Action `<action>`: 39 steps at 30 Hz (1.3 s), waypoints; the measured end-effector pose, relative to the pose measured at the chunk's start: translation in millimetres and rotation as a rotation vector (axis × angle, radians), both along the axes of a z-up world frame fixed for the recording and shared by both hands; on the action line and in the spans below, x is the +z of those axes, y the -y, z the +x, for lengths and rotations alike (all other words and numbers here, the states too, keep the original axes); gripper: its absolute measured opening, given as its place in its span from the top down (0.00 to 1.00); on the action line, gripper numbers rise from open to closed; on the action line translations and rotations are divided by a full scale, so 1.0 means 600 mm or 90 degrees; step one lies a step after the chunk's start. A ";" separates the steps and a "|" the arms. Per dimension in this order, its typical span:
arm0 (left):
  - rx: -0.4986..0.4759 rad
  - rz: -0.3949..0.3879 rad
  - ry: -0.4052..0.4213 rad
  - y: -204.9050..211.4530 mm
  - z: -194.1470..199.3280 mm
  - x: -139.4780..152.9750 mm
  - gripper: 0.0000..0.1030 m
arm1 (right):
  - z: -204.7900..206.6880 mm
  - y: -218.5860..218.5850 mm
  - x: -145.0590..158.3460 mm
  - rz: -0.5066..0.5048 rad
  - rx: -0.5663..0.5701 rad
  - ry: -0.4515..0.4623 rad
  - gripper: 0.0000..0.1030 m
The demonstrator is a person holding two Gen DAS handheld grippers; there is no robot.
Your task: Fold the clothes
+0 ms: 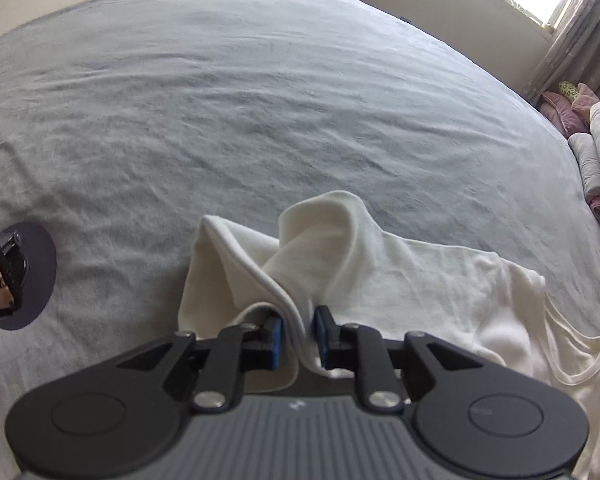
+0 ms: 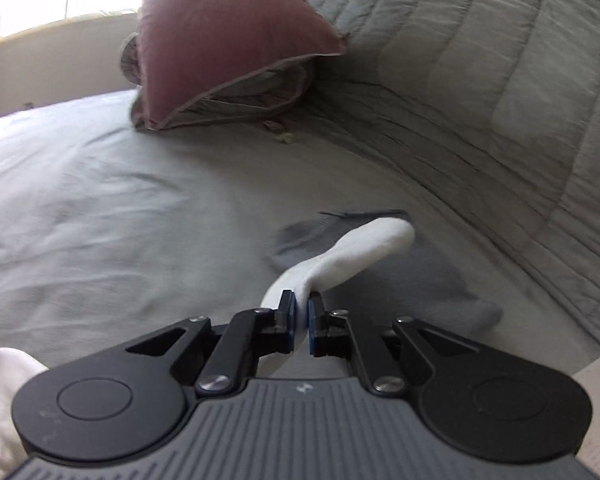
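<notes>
White knit is bunching between your left gripper's (image 1: pixel 299 330) blue pads; you are gripping the garment (image 1: pixel 400 276) by a hemmed edge there, the rest lying rumpled on the grey bedspread (image 1: pixel 240 112). Your right gripper (image 2: pixel 301 322) is pinching a thin twisted strip (image 2: pixel 352 256) nearly shut. That narrow hold may be slipping if you pull apart, and uneven lifting risks a crooked fold.
</notes>
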State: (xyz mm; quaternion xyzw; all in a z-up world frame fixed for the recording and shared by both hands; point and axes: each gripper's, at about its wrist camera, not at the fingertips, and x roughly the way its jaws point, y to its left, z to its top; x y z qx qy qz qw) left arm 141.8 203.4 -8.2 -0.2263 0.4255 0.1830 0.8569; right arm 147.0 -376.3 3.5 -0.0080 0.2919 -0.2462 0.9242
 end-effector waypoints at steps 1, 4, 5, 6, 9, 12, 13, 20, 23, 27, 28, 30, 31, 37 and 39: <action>-0.005 0.001 -0.002 0.001 -0.001 0.004 0.80 | 0.000 0.007 -0.005 -0.012 -0.015 -0.003 0.94; -0.019 0.009 -0.006 0.004 -0.007 0.016 0.76 | -0.003 0.026 -0.020 -0.001 -0.045 -0.015 0.94; -0.025 0.013 -0.003 0.005 -0.009 0.020 0.74 | -0.006 0.030 -0.022 -0.004 -0.055 -0.014 0.94; -0.030 0.017 -0.001 0.005 -0.011 0.025 0.71 | -0.009 0.034 -0.023 -0.006 -0.065 -0.013 0.94; -0.051 0.017 0.006 0.007 -0.013 0.038 0.63 | -0.006 0.039 -0.030 0.001 -0.080 -0.024 0.94; -0.092 0.010 0.017 0.016 -0.009 0.049 0.60 | -0.008 0.041 -0.028 0.034 -0.062 -0.029 0.94; -0.109 0.010 0.022 0.020 -0.006 0.053 0.59 | -0.011 0.043 -0.024 0.049 -0.052 -0.030 0.90; -0.228 0.064 0.064 0.054 0.057 0.043 0.46 | -0.011 0.017 0.000 0.052 0.011 -0.013 0.53; -0.244 0.082 0.077 0.056 0.097 0.017 0.46 | 0.002 -0.005 0.007 0.075 0.072 -0.008 0.53; -0.258 0.104 0.091 0.061 0.139 -0.016 0.46 | 0.040 -0.042 0.005 0.138 0.214 -0.014 0.53; -0.259 0.104 0.095 0.061 0.146 -0.023 0.46 | 0.050 -0.053 0.001 0.157 0.250 -0.016 0.53; -0.258 0.100 0.109 0.062 0.155 -0.035 0.46 | 0.074 -0.079 -0.011 0.201 0.321 -0.028 0.53; -0.259 0.098 0.115 0.062 0.159 -0.041 0.46 | 0.087 -0.091 -0.020 0.219 0.348 -0.038 0.53; -0.308 0.094 0.152 0.071 0.169 -0.056 0.46 | 0.129 -0.148 -0.071 0.270 0.428 -0.097 0.53; -0.338 0.089 0.163 0.079 0.174 -0.055 0.46 | 0.126 -0.157 -0.079 0.266 0.448 -0.110 0.53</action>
